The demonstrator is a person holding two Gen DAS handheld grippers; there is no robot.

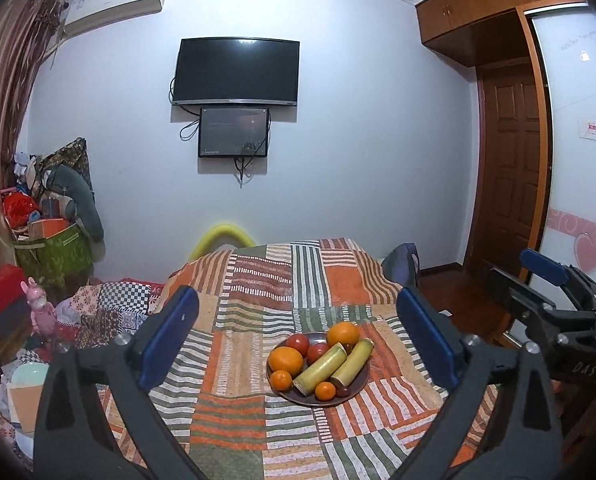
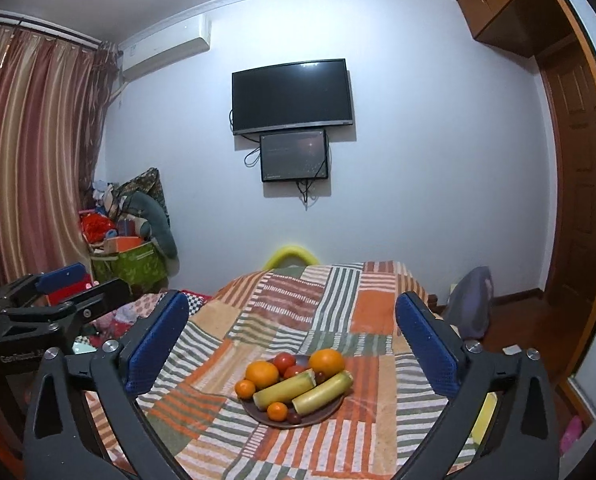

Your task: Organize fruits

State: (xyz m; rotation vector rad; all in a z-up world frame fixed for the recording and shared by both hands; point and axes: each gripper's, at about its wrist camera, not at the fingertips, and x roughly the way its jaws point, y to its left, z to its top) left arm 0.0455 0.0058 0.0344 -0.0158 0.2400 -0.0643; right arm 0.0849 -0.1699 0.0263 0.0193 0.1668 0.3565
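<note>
Patchwork striped bedspread [image 1: 257, 280] covers the bed, and near its front middle sits a dark plate [image 1: 354, 390] piled with oranges [image 1: 285, 361], tomatoes [image 1: 298, 344] and two yellow-green cut stalks [image 1: 352, 362]. Both stalks lie side by side, long axes slanting from near-left to far-right. Left gripper [image 1: 298, 340] and right gripper [image 2: 291, 344] both hover spread wide, empty, above the bed.

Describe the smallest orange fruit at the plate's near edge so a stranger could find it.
On the striped patchwork cloth sits a dark plate of fruit. At its near rim lies a small mandarin, beside the cut end of a yellow-green stalk; it is smaller than the other oranges.
</note>
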